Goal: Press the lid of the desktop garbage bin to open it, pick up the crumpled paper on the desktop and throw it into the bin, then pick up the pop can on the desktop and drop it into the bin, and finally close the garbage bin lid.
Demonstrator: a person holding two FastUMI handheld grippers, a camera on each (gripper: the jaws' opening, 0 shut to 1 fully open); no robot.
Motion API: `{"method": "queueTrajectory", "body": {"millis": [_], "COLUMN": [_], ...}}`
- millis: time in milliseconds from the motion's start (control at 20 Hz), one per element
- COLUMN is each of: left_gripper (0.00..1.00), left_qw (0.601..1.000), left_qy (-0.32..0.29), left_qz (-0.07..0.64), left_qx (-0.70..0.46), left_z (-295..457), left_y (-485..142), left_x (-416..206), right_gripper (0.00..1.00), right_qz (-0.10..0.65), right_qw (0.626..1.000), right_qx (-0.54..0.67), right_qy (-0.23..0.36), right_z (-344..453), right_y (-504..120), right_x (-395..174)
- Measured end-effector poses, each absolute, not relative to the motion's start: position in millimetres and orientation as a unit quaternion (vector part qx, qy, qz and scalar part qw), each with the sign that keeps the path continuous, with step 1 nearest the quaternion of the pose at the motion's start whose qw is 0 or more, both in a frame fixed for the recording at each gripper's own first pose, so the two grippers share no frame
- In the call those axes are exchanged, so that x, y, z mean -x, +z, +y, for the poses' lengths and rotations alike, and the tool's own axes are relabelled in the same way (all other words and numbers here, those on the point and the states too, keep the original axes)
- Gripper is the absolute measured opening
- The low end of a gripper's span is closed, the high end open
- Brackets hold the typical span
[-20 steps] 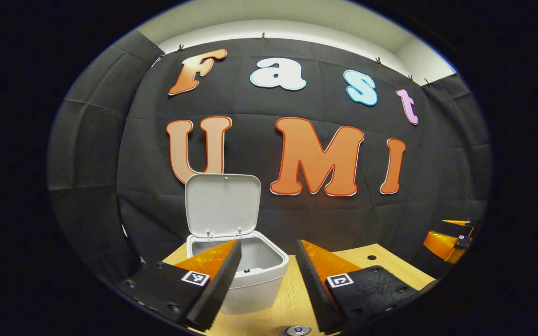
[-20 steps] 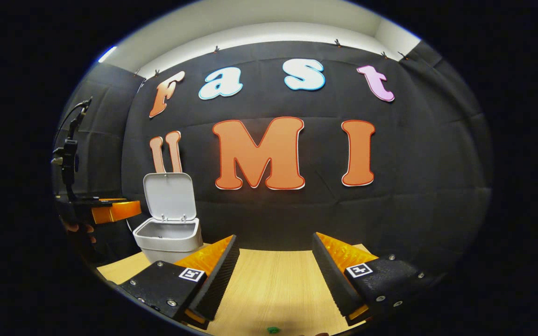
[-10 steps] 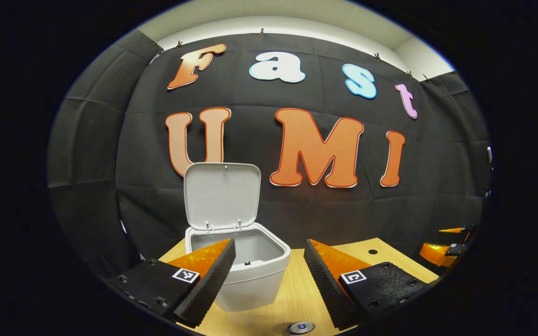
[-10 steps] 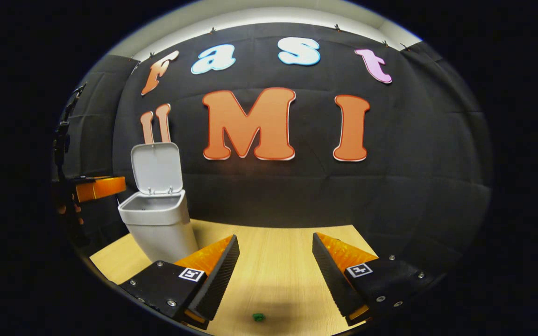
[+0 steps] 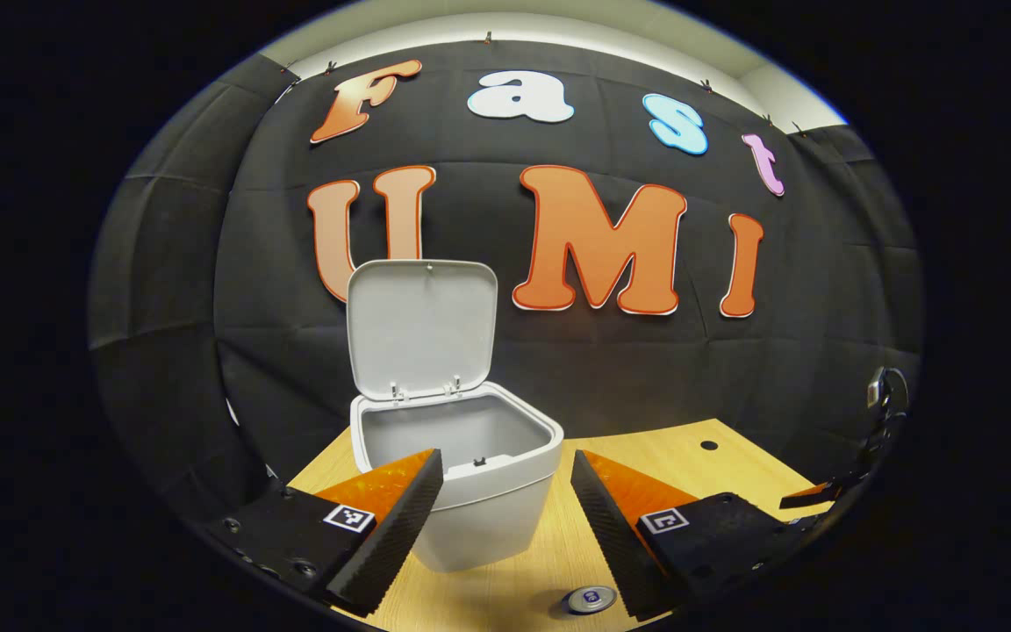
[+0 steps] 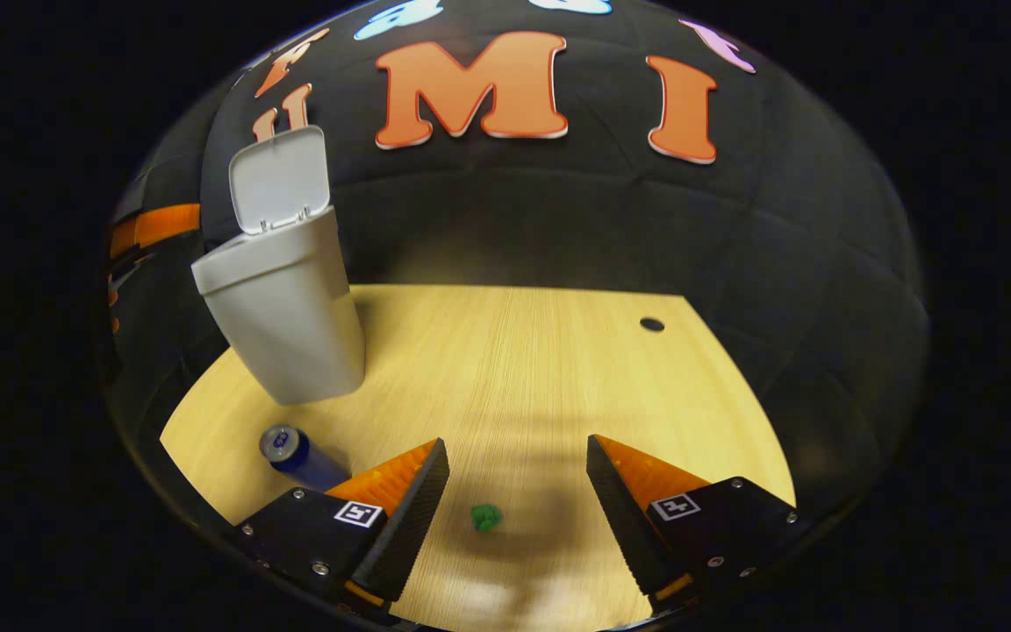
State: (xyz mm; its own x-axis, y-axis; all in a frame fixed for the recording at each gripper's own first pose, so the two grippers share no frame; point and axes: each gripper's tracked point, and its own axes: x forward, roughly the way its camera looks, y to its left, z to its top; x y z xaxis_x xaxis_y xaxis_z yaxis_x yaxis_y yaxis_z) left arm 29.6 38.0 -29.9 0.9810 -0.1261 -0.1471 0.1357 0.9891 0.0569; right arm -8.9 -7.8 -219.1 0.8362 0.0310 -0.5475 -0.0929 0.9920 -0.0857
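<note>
Paper (image 6: pixel 486 517) lies between the spread-apart right gripper (image 6: pixel 518 491) fingers; descend squarely, then pinch; left gripper (image 5: pixel 505 500) gapes idle.

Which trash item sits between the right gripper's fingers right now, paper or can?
The green crumpled paper lies on the desk in the open right gripper's gap. The pop can stands off to that gripper's left, near the bin.

The wooden table (image 6: pixel 558 369) carries the open bin (image 6: pixel 282 298), pop can (image 6: pixel 295 452) and crumpled paper (image 6: pixel 485 517).
</note>
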Motion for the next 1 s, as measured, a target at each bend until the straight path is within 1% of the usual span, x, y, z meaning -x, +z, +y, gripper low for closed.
{"method": "queueTrajectory", "body": {"millis": [100,350,500,600,650,700,750,800,850,950,1000], "left_gripper": [0.94,0.94,0.94,0.94,0.94,0.94,0.94,0.94,0.94,0.94,0.94], "left_qw": [0.994,0.991,0.989,0.988,0.987,0.987,0.987,0.986,0.986,0.986,0.986], "left_qy": [-0.062,-0.050,-0.041,-0.037,-0.035,-0.034,-0.034,-0.034,-0.034,-0.035,-0.035], "left_qz": [0.085,0.116,0.134,0.143,0.147,0.151,0.152,0.153,0.153,0.155,0.155], "left_qx": [-0.037,-0.050,-0.055,-0.052,-0.050,-0.048,-0.047,-0.048,-0.050,-0.054,-0.055], "left_z": [46.0,71.6,86.8,94.3,96.4,99.0,100.0,100.1,100.9,101.7,101.7], "left_y": [-40.4,-63.0,-77.5,-83.8,-86.5,-89.0,-89.9,-91.3,-91.3,-91.7,-91.7], "left_x": [-29.1,-26.9,-28.5,-28.8,-29.0,-29.6,-31.2,-32.5,-33.9,-35.5,-37.1], "right_gripper": [0.95,0.96,0.96,0.92,0.86,0.84,0.78,0.65,0.71,0.63,0.51], "right_qz": [0.321,0.383,0.402,0.417,0.420,0.423,0.425,0.427,0.435,0.446,0.450], "right_qw": [0.945,0.920,0.912,0.906,0.905,0.904,0.903,0.902,0.898,0.892,0.889], "right_qx": [0.062,0.072,0.067,0.063,0.059,0.058,0.057,0.056,0.055,0.061,0.066], "right_qy": [0.034,0.037,0.040,0.038,0.038,0.034,0.036,0.036,0.039,0.042,0.045], "right_z": [-6.6,5.7,15.3,20.4,21.7,21.8,23.1,23.8,24.8,26.3,27.4], "right_y": [-248.0,-302.1,-322.4,-334.2,-337.0,-339.7,-343.0,-341.7,-347.0,-349.4,-350.4], "right_x": [13.7,14.5,14.3,13.0,11.8,9.5,9.3,9.5,10.5,12.2,12.4]}}
